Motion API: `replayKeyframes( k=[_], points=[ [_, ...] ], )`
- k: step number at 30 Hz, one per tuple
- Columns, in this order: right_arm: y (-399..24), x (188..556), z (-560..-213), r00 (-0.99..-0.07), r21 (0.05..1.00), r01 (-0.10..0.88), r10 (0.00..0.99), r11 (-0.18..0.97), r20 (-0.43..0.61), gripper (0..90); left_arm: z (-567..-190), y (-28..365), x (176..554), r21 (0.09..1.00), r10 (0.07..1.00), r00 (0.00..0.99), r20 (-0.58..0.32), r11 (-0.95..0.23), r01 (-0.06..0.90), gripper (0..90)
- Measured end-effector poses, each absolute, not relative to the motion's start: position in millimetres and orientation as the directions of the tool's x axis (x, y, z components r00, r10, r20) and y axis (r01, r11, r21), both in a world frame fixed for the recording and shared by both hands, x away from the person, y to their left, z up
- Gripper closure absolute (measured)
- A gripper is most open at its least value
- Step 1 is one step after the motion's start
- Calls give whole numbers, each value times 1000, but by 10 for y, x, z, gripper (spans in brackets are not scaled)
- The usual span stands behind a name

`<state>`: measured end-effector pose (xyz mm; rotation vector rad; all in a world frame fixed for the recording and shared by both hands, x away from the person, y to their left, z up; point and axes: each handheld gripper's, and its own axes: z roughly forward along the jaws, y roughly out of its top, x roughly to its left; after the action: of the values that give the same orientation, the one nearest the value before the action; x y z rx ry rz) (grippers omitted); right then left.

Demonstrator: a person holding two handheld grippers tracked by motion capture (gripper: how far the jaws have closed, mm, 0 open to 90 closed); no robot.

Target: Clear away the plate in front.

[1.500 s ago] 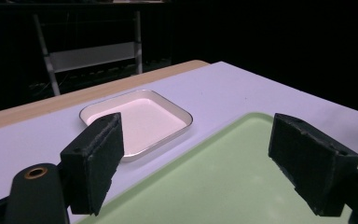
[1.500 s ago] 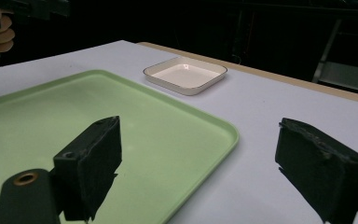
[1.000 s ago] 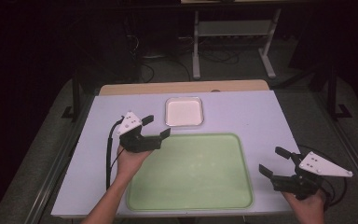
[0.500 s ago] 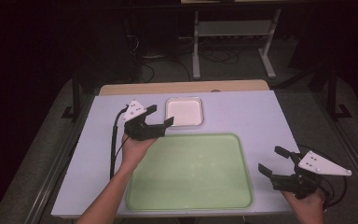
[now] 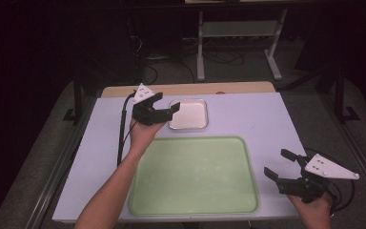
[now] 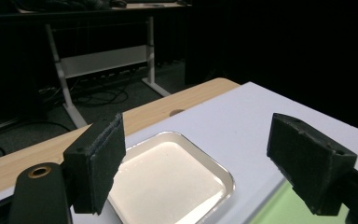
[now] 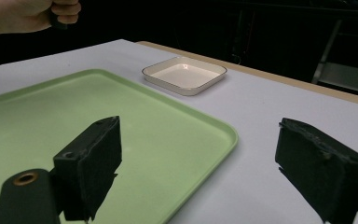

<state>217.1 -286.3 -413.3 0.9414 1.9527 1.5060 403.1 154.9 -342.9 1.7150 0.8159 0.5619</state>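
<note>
left tongs (image 5: 167, 106) wide open, empty (over dish's left rim) | white square dish (image 5: 188, 114) flat, no long axis | right tongs (image 5: 280, 166) wide open, empty

— On the table (image 5: 248, 119)?
— White top, wooden strip along the far edge. Bearing a green tray (image 5: 195, 176) near the front and a small white square dish (image 5: 188, 114) just behind it, apart.

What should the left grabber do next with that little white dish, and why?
Probably lower the left gripper a little so its jaws straddle the white dish's near rim. The jaws are open and hover at the dish's left edge, not touching it, and the dish looks empty.
</note>
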Motion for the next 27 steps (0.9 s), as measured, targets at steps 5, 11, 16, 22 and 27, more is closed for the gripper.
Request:
replayKeyframes(
  k=[5,11,16,22,27],
  points=[
    [-2869,2175,-4130,-637,964,219,770,151,24,136,-3396,1531,4133,960,763,645,-43,-147,237,184],
    [-2863,2181,-4132,-638,963,222,769,152,26,136,-3431,1510,4292,957,780,623,-52,-140,256,186],
    [-2861,2183,-4133,-640,962,223,768,155,24,136,-3489,1499,4385,954,789,610,-66,-129,270,186],
    [-2872,2178,-4133,-638,963,223,770,152,26,136,-3680,1495,4540,937,811,576,-101,-118,330,187],
    [-2879,2181,-4132,-638,963,222,770,154,24,136,-3781,1533,4637,926,830,543,-130,-94,366,206]
  ],
)
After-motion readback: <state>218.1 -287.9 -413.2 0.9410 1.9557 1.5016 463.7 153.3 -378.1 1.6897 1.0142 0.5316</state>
